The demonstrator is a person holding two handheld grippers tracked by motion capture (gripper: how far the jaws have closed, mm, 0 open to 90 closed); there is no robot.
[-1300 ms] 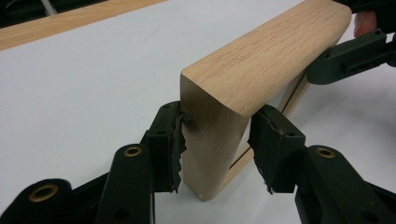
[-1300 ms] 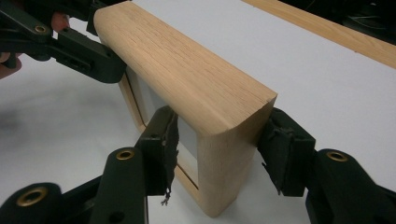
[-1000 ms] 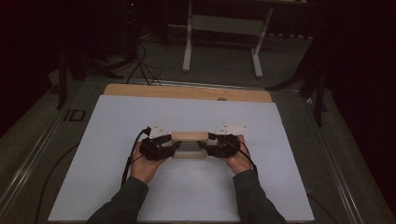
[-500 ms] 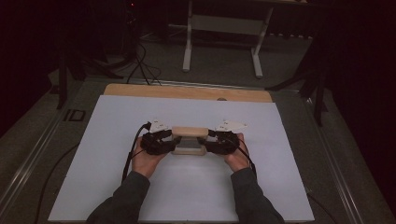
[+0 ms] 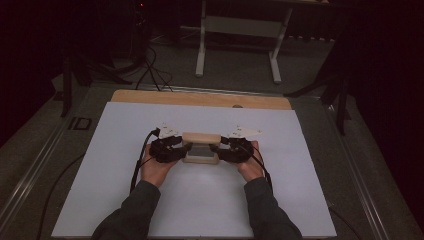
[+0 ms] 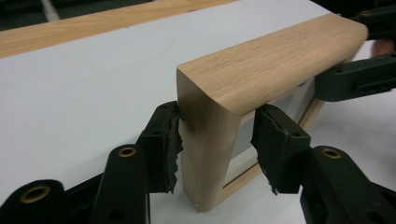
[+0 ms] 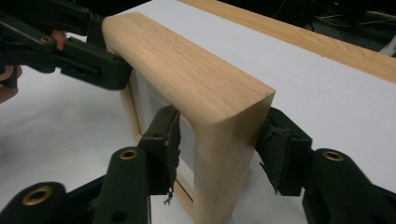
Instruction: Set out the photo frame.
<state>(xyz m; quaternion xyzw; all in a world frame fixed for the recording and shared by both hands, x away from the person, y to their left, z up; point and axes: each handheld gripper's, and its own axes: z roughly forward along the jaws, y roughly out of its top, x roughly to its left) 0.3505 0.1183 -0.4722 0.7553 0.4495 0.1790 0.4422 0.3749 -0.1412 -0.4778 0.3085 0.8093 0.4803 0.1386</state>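
High view first: we are holding a small wooden frame (image 5: 201,147) between our two grippers near the middle of the white table mat (image 5: 125,190), with the wooden table edge (image 5: 150,97) running along the far side. We are gripping the frame's left end with the left gripper (image 5: 184,148) and its right end with the right gripper (image 5: 218,150), and our hands (image 5: 156,167) are coming in from the near side.

Left gripper view is showing us one pad (image 6: 172,144) against the outer face of the frame's (image 6: 261,74) upright side piece, while the other pad (image 6: 268,140) is sitting inside the opening, seemingly just off the wood; so we are judging this gripper clamped loosely, if at all firmly. Right gripper view is giving us the mirror case: one pad (image 7: 169,140) is inside the frame (image 7: 196,88) and the other (image 7: 280,149) outside, both against the side piece, so we are reading it as clenched on the wood.

We are judging that we are in the carrying or placing step, with the frame standing on its long edge; whether it is touching the mat or just above it, we cannot tell. For the next move, we are needing both grips even and level, so the frame is not twisting or slipping out of the looser left hold.
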